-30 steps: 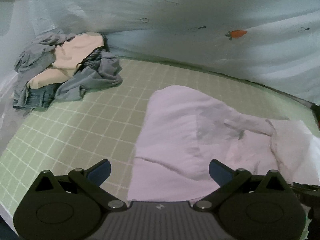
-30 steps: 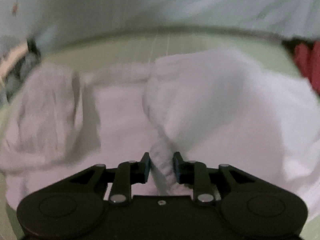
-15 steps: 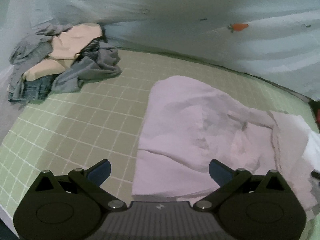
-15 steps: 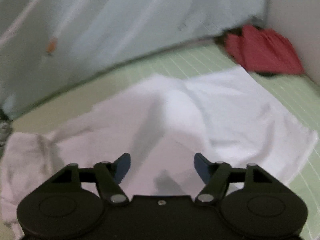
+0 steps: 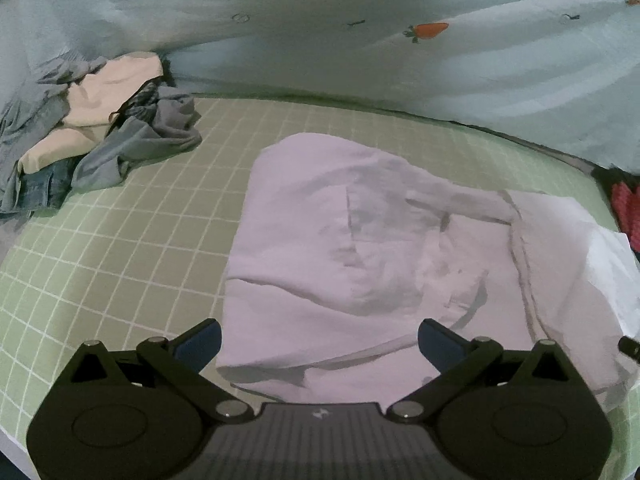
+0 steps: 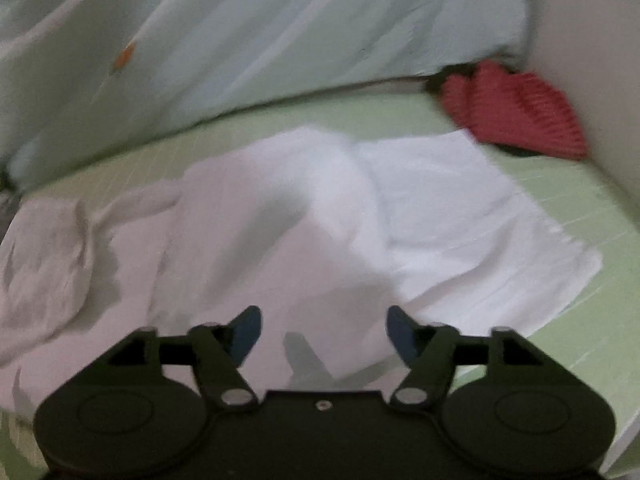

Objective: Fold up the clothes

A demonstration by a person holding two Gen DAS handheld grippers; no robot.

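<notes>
Now one pale pink garment [image 5: 360, 248] lies rumpled on the green checked bed [image 5: 120, 240], both tools, left tool [image 5: 320, 340] and right tool [image 6: 323, 330], spread and empty above it, the right's jaws just opened, with one heap of clothes [image 5: 96, 132] and one red cloth [image 6: 516, 112] nearby.

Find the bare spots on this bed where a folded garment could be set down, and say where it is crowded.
Bare green sheet lies between the clothes pile and the white garment. A narrower strip runs behind the garment, below the quilt. The far corner with the red cloth is crowded.

Red cloth [image 5: 626, 210] cut off by edge; right wrist view blurred.
</notes>
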